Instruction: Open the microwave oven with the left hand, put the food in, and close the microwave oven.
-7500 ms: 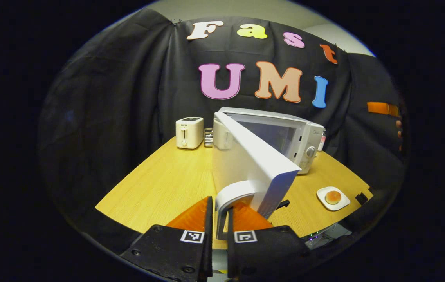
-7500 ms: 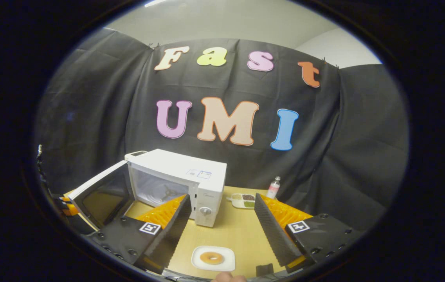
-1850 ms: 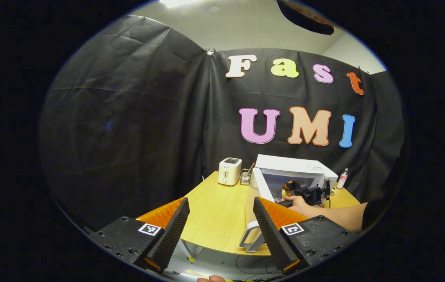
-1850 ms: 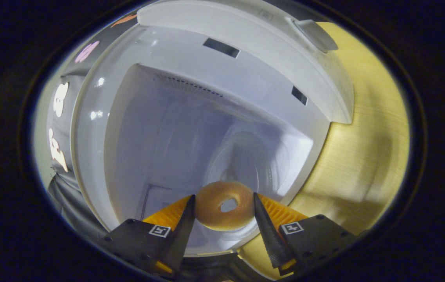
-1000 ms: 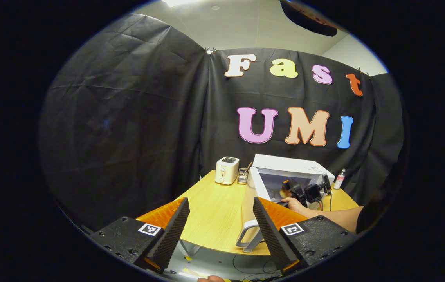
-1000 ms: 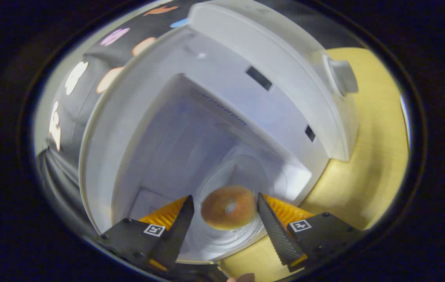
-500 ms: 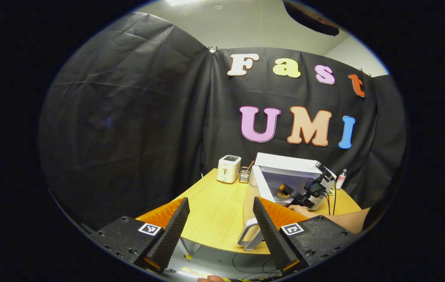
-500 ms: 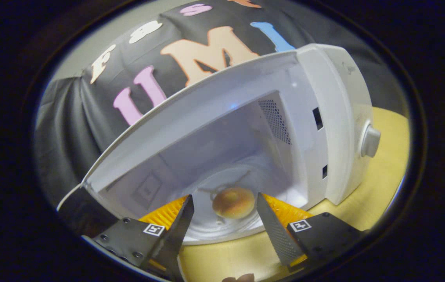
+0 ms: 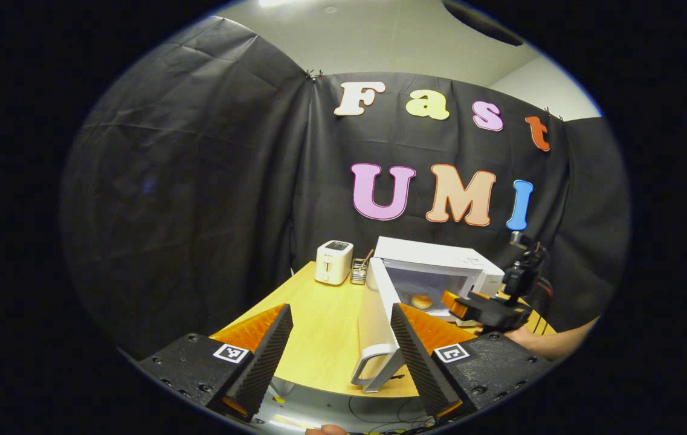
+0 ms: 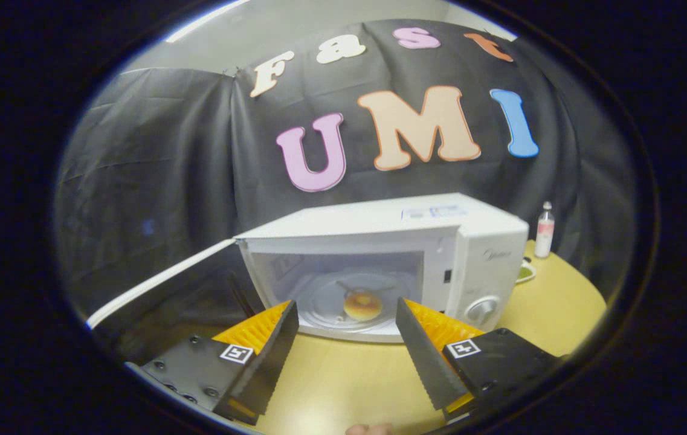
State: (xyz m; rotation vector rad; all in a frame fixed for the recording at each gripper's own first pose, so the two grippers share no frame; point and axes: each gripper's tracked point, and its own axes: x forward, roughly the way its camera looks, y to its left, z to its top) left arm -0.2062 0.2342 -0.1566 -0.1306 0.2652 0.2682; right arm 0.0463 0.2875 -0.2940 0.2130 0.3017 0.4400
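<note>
The white microwave point(image 10: 379, 226) stands on the wooden table point(image 10: 343, 380) with its door point(image 10: 162, 283) swung wide to the left. A ring-shaped donut point(image 10: 362, 306) lies on the glass turntable inside. My right gripper point(image 10: 346, 309) is open and hovers in front of the cavity, outside it and holding nothing. In the left gripper view, the microwave point(image 9: 434, 263) is farther off, with its door point(image 9: 374, 308) edge-on and the donut point(image 9: 420, 300) inside. My left gripper point(image 9: 338, 315) is open over the table's near edge, short of the door handle point(image 9: 373, 371). The right gripper point(image 9: 482, 307) hangs in front of the microwave.
A white toaster point(image 9: 333, 261) and a small utensil holder point(image 9: 358, 270) stand at the back left of the table point(image 9: 319, 329). To the right of the microwave are a small bottle point(image 10: 544, 229) and a dish point(image 10: 524, 273). The microwave's knob point(image 10: 481, 309) faces front.
My right gripper let go of the donut on the turntable and drew back out of the microwave, levelling off. The left gripper stayed open and hardly moved.
</note>
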